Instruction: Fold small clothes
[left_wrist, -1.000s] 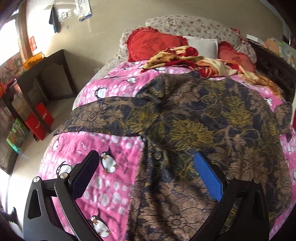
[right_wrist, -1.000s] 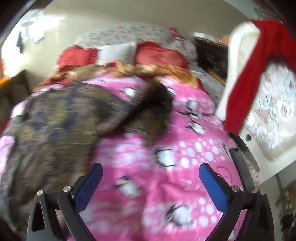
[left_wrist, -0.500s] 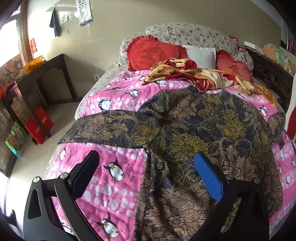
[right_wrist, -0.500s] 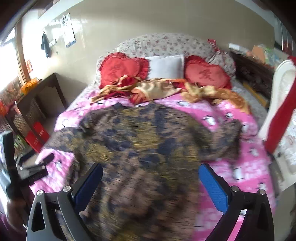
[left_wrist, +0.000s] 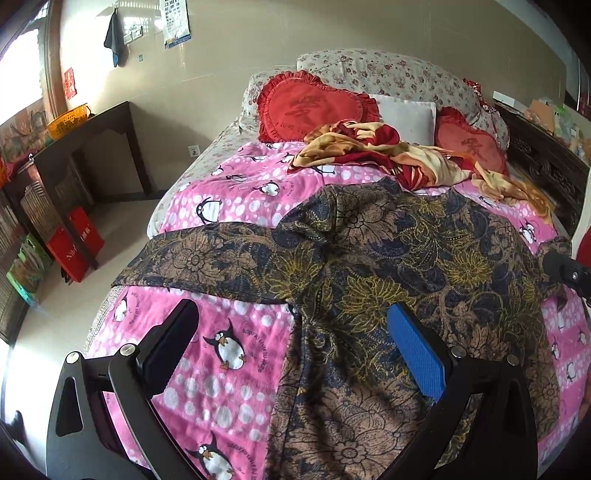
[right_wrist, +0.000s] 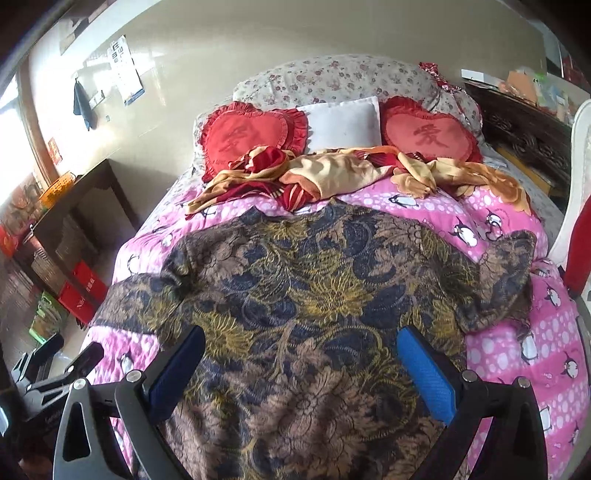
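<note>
A dark floral shirt (left_wrist: 388, 280) in navy, brown and gold lies spread flat on the pink penguin blanket (left_wrist: 229, 354). One sleeve stretches out to the left, while the other sleeve (right_wrist: 506, 269) is bunched at the right. My left gripper (left_wrist: 291, 350) hovers open over the shirt's lower left edge, with nothing between its fingers. My right gripper (right_wrist: 299, 369) hangs open above the shirt's (right_wrist: 303, 306) lower middle, also holding nothing. The left gripper (right_wrist: 55, 365) shows at the bottom left of the right wrist view. A tip of the right gripper (left_wrist: 565, 269) shows at the right edge of the left wrist view.
A crumpled red and yellow cloth (right_wrist: 325, 173) lies beyond the shirt's collar. Two red heart cushions (right_wrist: 251, 133) and a white pillow (right_wrist: 343, 122) sit at the headboard. A dark side table (left_wrist: 88, 147) and red boxes (left_wrist: 77, 247) stand left of the bed; a white chair (right_wrist: 576, 192) stands right.
The right gripper has swung left from the bed's right side to above the shirt's middle. The left gripper has pulled back and risen a little. The shirt has not moved.
</note>
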